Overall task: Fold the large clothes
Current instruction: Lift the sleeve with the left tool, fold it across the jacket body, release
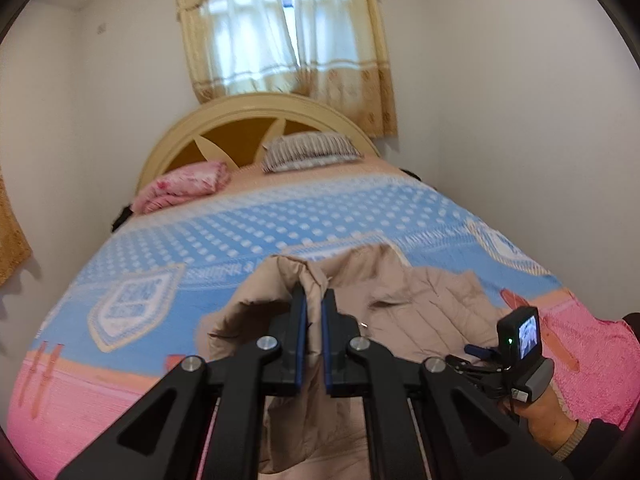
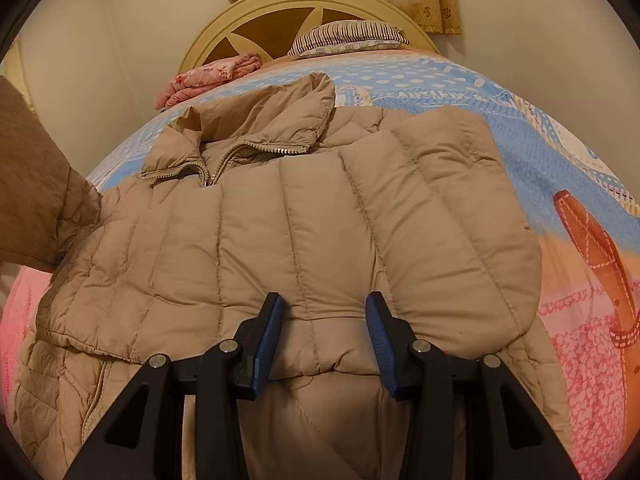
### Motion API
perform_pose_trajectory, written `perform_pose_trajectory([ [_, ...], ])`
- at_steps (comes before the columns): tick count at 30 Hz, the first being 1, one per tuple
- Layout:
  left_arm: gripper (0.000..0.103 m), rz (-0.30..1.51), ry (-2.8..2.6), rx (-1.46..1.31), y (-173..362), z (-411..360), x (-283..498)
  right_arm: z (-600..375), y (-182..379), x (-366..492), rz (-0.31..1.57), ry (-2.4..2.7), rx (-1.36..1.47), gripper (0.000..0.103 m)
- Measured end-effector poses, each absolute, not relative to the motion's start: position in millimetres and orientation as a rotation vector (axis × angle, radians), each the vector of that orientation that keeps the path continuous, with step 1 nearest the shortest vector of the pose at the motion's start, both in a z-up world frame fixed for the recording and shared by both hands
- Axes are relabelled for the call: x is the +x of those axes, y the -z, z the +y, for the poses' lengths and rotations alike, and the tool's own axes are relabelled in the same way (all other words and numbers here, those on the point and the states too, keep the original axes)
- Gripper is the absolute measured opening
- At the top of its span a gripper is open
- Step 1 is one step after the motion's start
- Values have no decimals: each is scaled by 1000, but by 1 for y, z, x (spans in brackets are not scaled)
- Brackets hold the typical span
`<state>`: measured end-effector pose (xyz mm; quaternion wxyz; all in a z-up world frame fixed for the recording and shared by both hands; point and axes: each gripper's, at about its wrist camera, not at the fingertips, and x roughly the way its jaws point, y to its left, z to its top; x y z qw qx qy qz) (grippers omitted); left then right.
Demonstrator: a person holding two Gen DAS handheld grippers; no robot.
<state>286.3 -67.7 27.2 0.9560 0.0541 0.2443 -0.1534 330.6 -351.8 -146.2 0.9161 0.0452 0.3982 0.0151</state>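
Two black grippers work a beige quilted puffer jacket (image 2: 304, 216) spread on a blue-and-pink patterned bedspread (image 2: 560, 168): the left gripper (image 1: 313, 300) is clamped on a raised fold of it, while the right gripper (image 2: 325, 312), fingers spread wide, hovers with its sleeve cuff between them.

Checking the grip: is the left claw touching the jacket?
Touching. The left wrist view shows the left claw pinching a fold of the beige jacket between its pads.
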Motion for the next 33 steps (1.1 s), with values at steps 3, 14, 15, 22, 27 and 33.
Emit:
perform_pose_trajectory([
  [3, 7, 549, 364, 100, -4, -95, 294, -353, 146, 331, 819, -34, 99, 45],
  [14, 7, 656, 506, 150, 46, -172, 295, -357, 147, 331, 813, -44, 118, 45],
  [15, 7, 665, 512, 155, 50, -176, 295, -357, 147, 331, 813, -45, 121, 45],
  [22, 7, 700, 523, 164, 70, -194, 303, -360, 147, 330, 809, -51, 135, 45],
  [27, 13, 688, 538, 166, 71, -205, 301, -360, 147, 330, 809, -52, 137, 45],
  [33, 67, 616, 555, 150, 54, -205, 289, -361, 147, 329, 809, -53, 137, 45],
])
